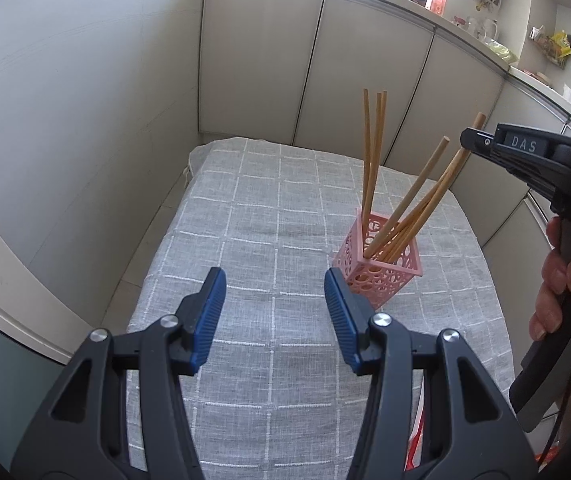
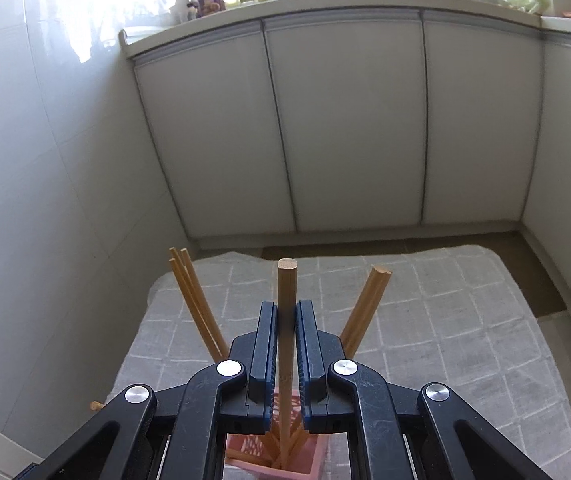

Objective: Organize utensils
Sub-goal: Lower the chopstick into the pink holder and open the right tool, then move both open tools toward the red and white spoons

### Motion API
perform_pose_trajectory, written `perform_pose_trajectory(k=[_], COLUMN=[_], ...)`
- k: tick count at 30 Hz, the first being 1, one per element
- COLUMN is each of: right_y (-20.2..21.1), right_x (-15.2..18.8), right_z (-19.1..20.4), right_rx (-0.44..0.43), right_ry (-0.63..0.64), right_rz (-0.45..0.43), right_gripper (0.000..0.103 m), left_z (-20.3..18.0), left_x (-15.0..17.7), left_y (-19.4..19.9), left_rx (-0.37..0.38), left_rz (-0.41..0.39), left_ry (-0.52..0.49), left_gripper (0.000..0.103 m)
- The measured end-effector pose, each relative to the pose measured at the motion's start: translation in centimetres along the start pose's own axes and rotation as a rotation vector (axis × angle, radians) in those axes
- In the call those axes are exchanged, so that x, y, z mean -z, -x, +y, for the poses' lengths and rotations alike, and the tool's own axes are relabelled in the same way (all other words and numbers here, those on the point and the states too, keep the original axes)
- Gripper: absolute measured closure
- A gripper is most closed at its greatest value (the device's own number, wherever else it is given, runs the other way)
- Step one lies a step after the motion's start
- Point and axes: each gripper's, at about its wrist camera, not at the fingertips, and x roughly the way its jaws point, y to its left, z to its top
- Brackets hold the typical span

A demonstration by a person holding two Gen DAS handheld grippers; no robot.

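Two grippers work over a small table [image 1: 269, 216] draped in a grey checked cloth [image 1: 245, 360]. Nearest, the left gripper [image 1: 274, 312] hovers spread and empty. At its two o'clock stands a pink perforated holder [image 1: 381, 276] on the cloth, its chopsticks [image 1: 371, 152] fanning upward from twelve to two o'clock. The right gripper [image 2: 285, 344] pinches one chopstick [image 2: 286, 280], long axis steeply upright, lower end inside the holder. Beyond, white cabinet doors [image 2: 345, 120] and a cluttered counter [image 2: 365, 0] close the corner.

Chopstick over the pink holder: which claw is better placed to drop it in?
Right. The right claw is already shut on the chopstick, whose lower end sits in the pink holder. The left claw is open, empty, short of it.
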Motion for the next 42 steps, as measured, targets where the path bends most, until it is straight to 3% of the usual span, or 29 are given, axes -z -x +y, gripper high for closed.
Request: perform_pose_trajectory(k=[3,5,9,17,21,24,28,35,39,42], right_y=[0.5,1.6,4.2,9.2,10.0,10.2,10.2,9.9,9.2,8.1], right_x=[-0.3,-0.5,-0.9,1.6,4.5,6.7,9.4,13.5,15.6,17.2], right_z=[-0.7,-1.3,-2.0,-4.9,-6.8,-7.6,-8.4,-10.6,-12.3,-13.8], right_rx=[-0.006,-0.012,-0.006,-0.002,-0.044,-0.03,-0.028,0.03,0.05,0.074], right_ry=[-0.022,-0.032,-0.017,-0.038,-0.116,-0.125,-0.148,-0.159,-0.185,-0.238], right_rz=[0.006,-0.015,-0.028,0.041,0.139,0.206,0.286,0.396,0.452,0.544], right_gripper=[0.079,0.06,0.058,0.034,0.03,0.028,0.026,0.025,0.024,0.022], left_z=[-0.1,-0.1,-0.5,-2.6,-3.3,-4.0,-4.9,-5.7,-6.8,-8.0], left_x=[0.1,0.1,0.1,1.6,2.9,4.2,6.0,8.5,9.3,9.9], left_y=[-0.1,-0.2,-0.1,0.9,1.5,1.4,1.2,-0.6,-2.3,-4.0], left_rx=[-0.004,-0.006,0.003,-0.003,0.037,0.076,0.074,0.094,0.144,0.192], left_rz=[0.002,0.005,0.023,0.107,0.17,0.24,0.289,0.376,0.426,0.465], left_ry=[-0.008,-0.013,-0.015,-0.106,-0.115,-0.137,-0.17,-0.199,-0.206,-0.194], left_gripper=[0.049,0.045,0.034,0.023,0.019,0.019,0.019,0.019,0.019,0.019])
